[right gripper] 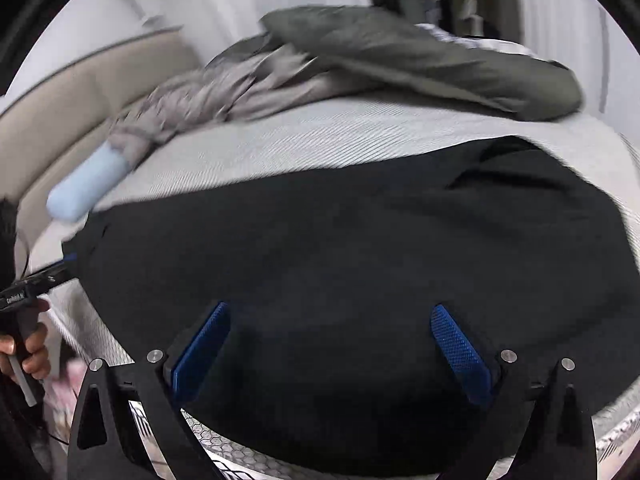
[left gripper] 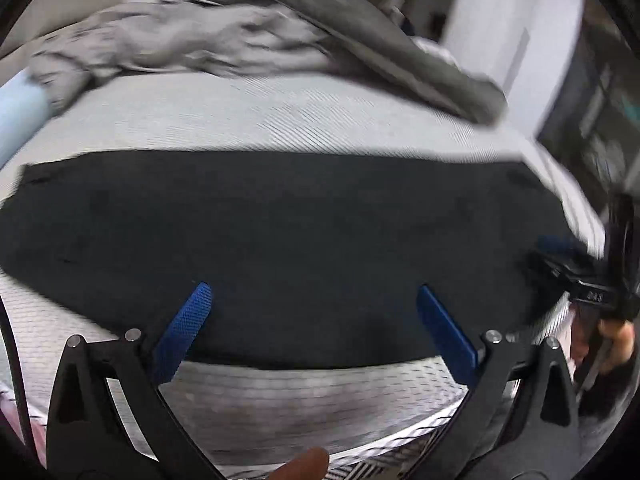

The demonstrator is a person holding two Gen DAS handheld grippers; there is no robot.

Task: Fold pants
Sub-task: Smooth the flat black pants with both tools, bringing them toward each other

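The black pants [left gripper: 280,224] lie flat across the grey-white bed [left gripper: 248,120], stretched from left to right. My left gripper [left gripper: 314,292] hovers over their near edge, open wide, with nothing between its blue pads [left gripper: 188,320]. In the right wrist view the same pants [right gripper: 340,248] fill the middle, and my right gripper [right gripper: 330,312] is open above them, its blue pads [right gripper: 460,352] apart and empty. The right gripper's body [left gripper: 580,280] shows at the right edge of the left view. At the left edge of the right view I see the left gripper's body [right gripper: 36,280] and a hand.
A crumpled grey garment [left gripper: 160,40] and a darker grey one [left gripper: 380,48] lie at the far side of the bed. A pale blue roll [right gripper: 88,184] rests by the beige headboard [right gripper: 72,92]. White walls and dark furniture [left gripper: 600,100] stand beyond.
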